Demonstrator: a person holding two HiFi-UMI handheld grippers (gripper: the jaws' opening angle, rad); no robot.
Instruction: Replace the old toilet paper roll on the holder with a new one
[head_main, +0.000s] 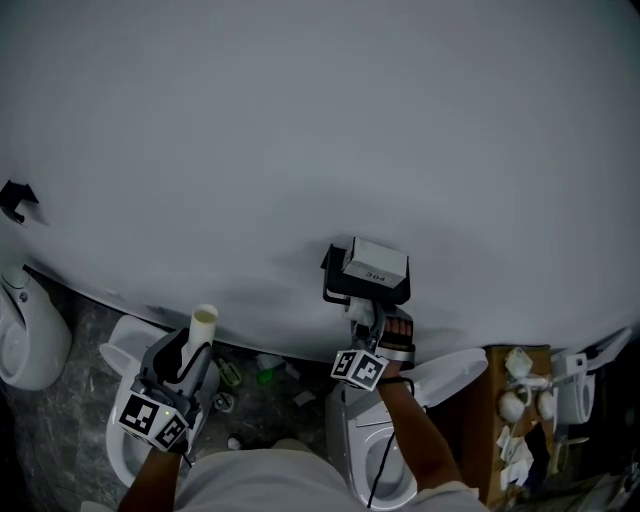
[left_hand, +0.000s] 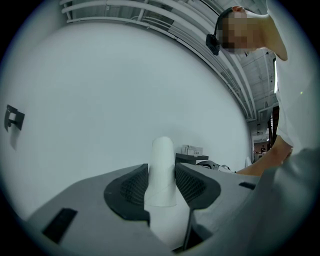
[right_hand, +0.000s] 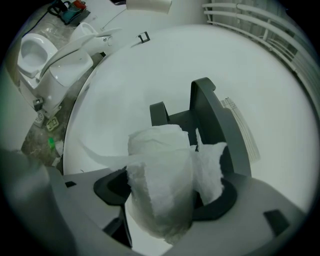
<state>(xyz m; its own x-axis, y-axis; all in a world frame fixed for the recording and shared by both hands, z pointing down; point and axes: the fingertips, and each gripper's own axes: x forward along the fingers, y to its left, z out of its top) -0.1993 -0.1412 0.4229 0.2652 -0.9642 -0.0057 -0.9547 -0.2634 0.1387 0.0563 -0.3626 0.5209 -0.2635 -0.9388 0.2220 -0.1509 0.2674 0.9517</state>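
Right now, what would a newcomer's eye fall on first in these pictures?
The right gripper is clamped on a ragged white roll, right in front of the grey holder on the white wall. At the head view's left, the left gripper pinches a bare tube that sticks out past its jaws. Toilets stand on the floor along the wall.

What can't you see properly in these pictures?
- Right gripper view: the toilet paper roll covers the holder's lower part.
- Left gripper view: the cardboard tube's bottom end is hidden between the jaws.
- Head view: things on the wooden shelf are too dark and tiny.
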